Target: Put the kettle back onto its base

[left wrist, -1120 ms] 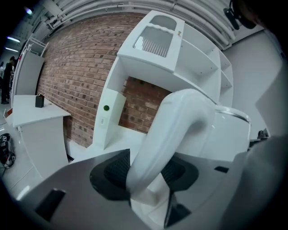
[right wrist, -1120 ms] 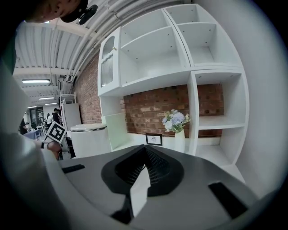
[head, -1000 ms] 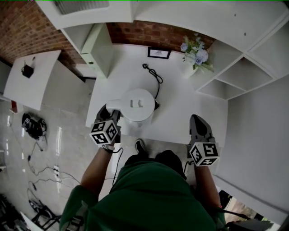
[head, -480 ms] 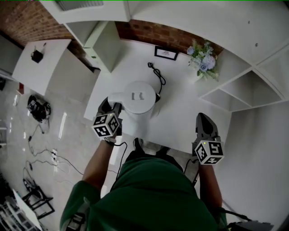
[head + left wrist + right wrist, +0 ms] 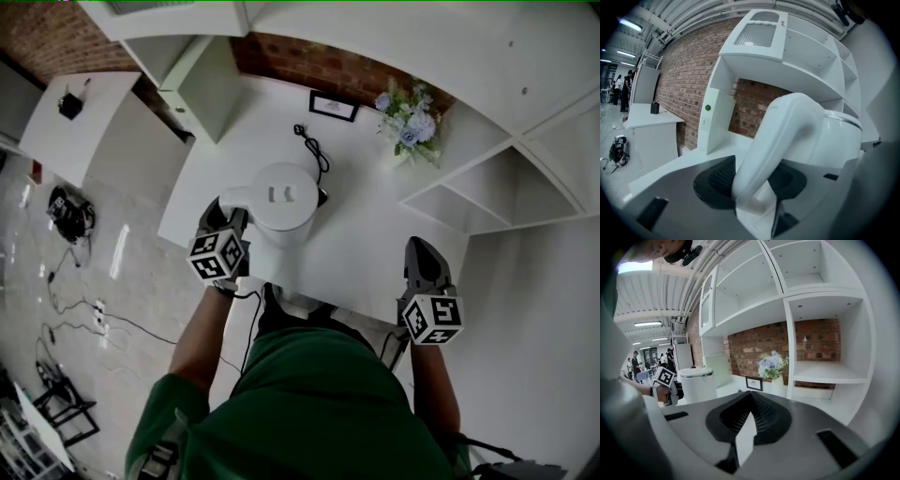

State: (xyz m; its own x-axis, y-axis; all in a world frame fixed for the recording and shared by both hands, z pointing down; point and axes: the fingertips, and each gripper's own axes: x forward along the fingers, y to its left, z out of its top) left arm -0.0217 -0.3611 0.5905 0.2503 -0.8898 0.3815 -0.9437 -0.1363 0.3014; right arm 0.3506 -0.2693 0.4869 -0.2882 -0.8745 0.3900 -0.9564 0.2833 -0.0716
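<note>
The left tool (image 5: pixel 230 220) is nudging the kettle (image 5: pixel 283 202) a touch further up the bench (image 5: pixel 375 234), so the gap to the cable (image 5: pixel 314 150) is closing slightly. The right tool (image 5: pixel 422 248) is drifting a little toward the bench's right end. The head view itself is swinging: the bench's near edge is now slanting down to the right, and more floor (image 5: pixel 103 281) is showing on the left.

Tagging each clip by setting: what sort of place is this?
Likely a mock kitchen corner inside a larger lab or workshop hall: a white electric kettle at a white table, white shelving against a brick wall, and loose cables on the glossy floor.
</note>
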